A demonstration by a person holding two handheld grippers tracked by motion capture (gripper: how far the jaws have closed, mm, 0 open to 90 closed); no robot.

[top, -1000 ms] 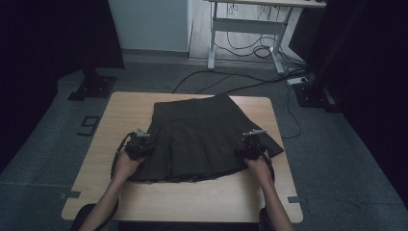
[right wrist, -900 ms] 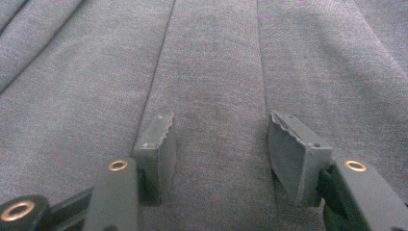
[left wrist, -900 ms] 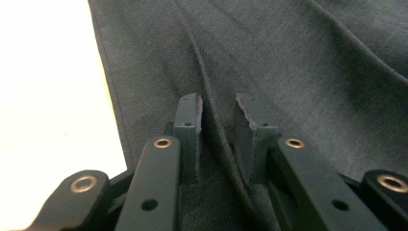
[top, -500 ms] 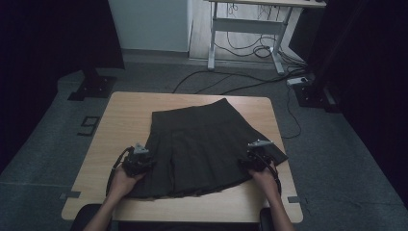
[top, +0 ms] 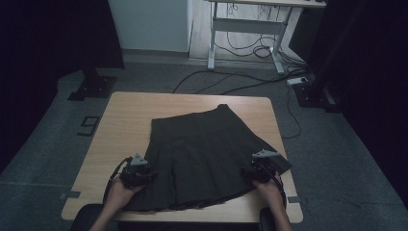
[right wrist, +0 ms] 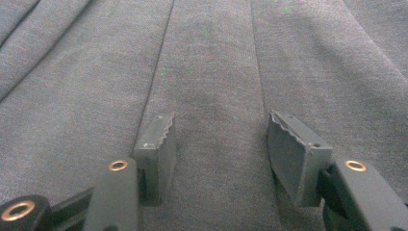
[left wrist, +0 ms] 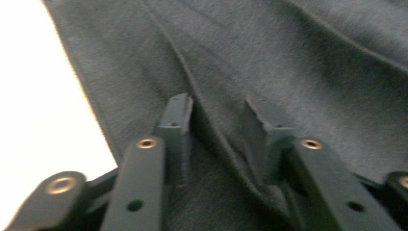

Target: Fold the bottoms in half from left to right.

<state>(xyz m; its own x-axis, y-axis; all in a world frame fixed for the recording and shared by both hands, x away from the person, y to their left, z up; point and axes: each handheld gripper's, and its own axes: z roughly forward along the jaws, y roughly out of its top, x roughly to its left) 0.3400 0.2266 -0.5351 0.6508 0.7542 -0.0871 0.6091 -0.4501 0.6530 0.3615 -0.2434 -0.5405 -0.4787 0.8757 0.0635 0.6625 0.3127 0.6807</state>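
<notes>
Skirt [top: 207, 154] lies flat on the desk [top: 125, 120], hem near me. My left fingers [left wrist: 175, 120] have just been opening over a pleat, right fingers [right wrist: 156, 139] part-open, empty (fabric may bunch if I drag).

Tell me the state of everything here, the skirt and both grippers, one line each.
skirt: spread flat on the table, pleats showing, hem toward the person.
left gripper: on the skirt's left edge, jaws just been opening, a fabric fold between them.
right gripper: open, jaws apart over flat fabric, gripping nothing.
</notes>
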